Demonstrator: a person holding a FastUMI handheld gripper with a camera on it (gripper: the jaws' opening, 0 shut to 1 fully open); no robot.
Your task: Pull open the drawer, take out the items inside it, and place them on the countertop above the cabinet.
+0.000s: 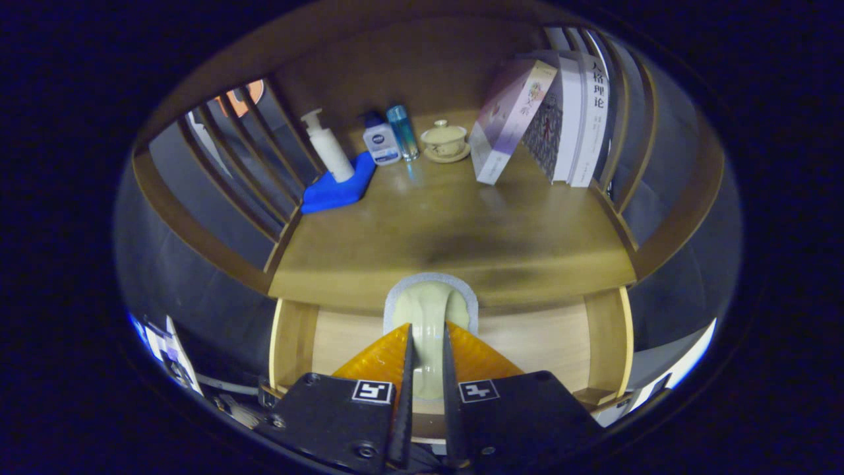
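My gripper (427,328) is shut on a pale green item with a grey rim (430,300). Both fingers press on its narrow lower part. The item hangs over the open drawer (534,343), whose light wooden floor shows bare on either side of the fingers. Its upper part reaches the front edge of the wooden countertop (461,224) just beyond the fingertips. What kind of item it is I cannot tell.
At the back of the countertop stand a white pump bottle (328,146) on a blue cloth (337,188), a small white bottle (381,140), a teal bottle (403,132), a lidded cup on a saucer (445,140) and leaning books (547,125). Slatted wooden rails (237,171) close both sides.
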